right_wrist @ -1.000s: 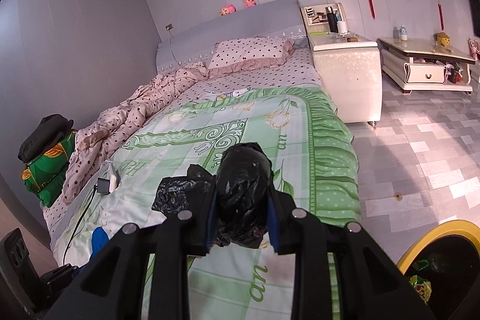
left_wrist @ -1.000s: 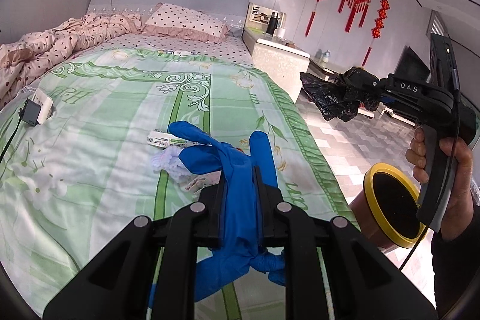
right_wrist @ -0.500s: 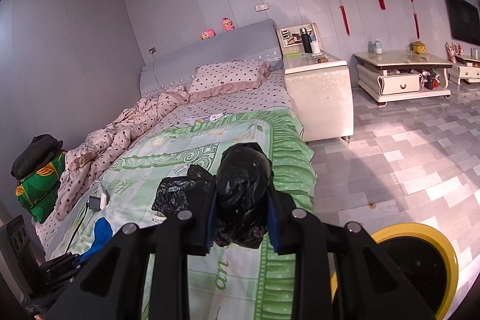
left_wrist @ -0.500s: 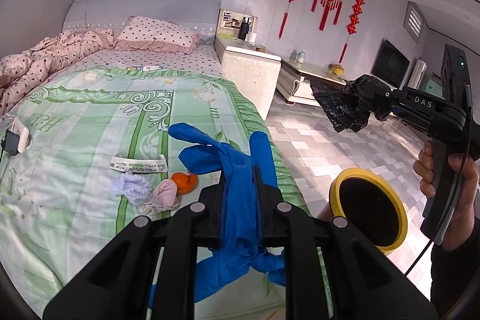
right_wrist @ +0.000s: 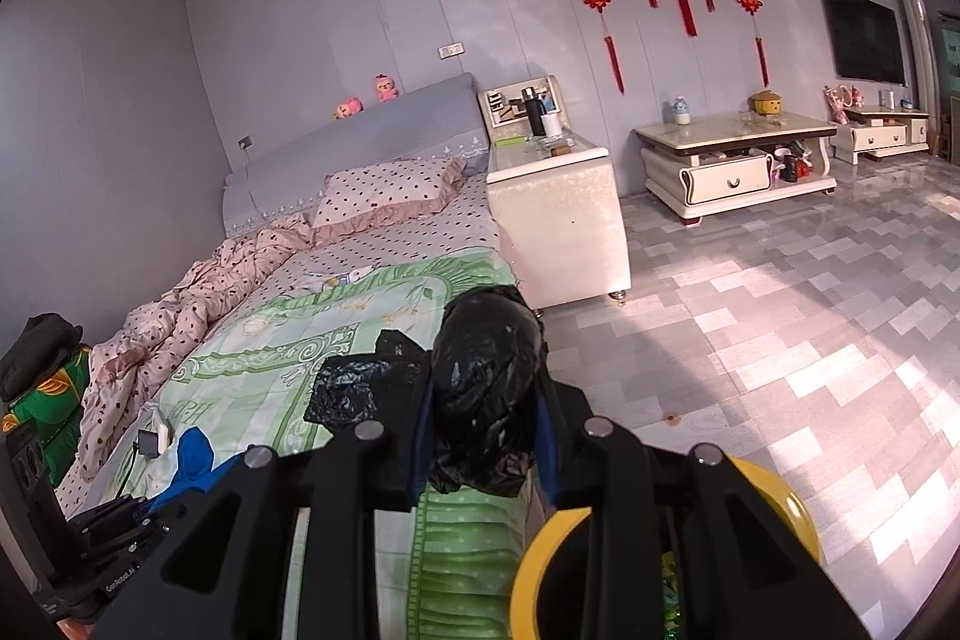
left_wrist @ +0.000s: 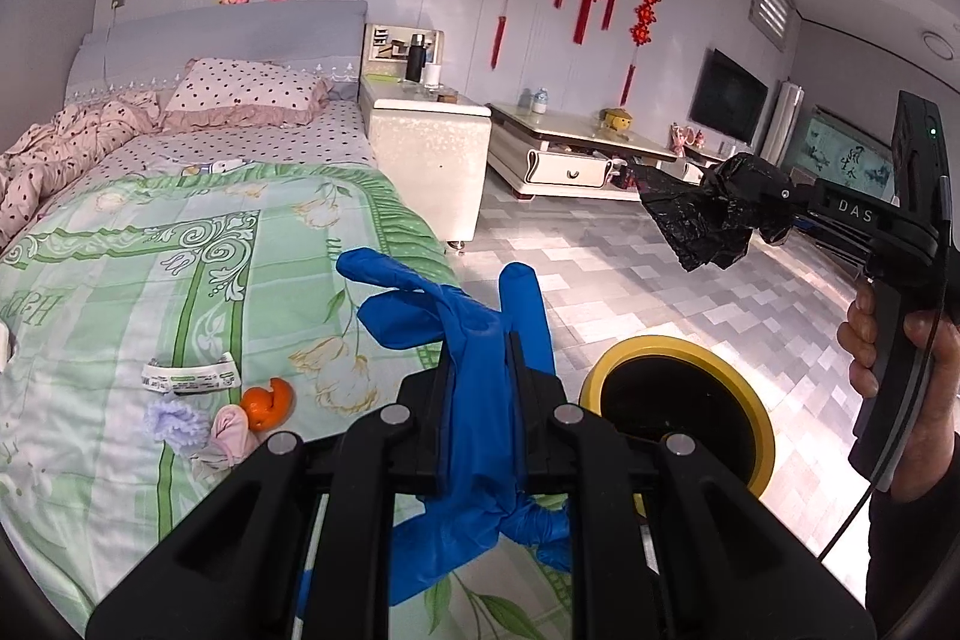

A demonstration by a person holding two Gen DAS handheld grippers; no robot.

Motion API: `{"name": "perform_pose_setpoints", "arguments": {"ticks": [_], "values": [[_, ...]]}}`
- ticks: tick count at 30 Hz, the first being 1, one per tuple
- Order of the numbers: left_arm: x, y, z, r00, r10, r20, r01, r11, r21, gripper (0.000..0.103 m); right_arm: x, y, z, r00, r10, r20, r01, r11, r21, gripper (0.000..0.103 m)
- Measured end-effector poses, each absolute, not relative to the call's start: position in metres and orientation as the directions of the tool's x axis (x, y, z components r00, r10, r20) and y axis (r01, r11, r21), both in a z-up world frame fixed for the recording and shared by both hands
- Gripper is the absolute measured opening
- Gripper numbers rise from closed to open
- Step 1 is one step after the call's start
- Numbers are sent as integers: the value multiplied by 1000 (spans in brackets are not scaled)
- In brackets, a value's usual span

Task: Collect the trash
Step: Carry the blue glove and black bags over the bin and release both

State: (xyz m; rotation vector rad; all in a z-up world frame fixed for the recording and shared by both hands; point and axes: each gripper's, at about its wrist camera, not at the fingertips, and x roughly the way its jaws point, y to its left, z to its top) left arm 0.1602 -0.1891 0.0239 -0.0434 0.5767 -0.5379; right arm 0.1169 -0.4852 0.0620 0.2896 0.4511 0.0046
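Grey tiled floor lies wide and bare to your right of the bed's frilled green edge, with the yellow-rimmed bin standing just beside that edge, its dark mouth unobstructed. Your left hand-held gripper pinches a limp blue glove over the green quilt; your right hand-held gripper pinches a crumpled black plastic bag, glossy and bunched, out over the floor. On the quilt lie an orange peel, a paper wrapper, and pale lilac and pink wads, close together near the bed's foot.
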Motion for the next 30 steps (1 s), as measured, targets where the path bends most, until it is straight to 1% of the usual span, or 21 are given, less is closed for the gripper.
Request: {"name": "perform_pose_setpoints", "arguments": {"ticks": [8, 13, 21, 30], "values": [[160, -240, 26, 657, -550, -515, 537, 821, -191, 14, 94, -528, 57, 903, -1, -431, 134, 951, 277, 26], [162, -278, 20, 621, -580, -527, 573, 795, -199, 14, 86, -548, 45, 893, -44, -449, 184, 944, 275, 26], [167, -335, -2, 553, -606, -571, 626, 755, -195, 14, 83, -574, 17, 865, -107, -489, 258, 933, 251, 26], [177, -375, -39, 487, -608, -627, 643, 736, -213, 15, 90, -598, -20, 826, -139, -546, 318, 916, 247, 26]]}}
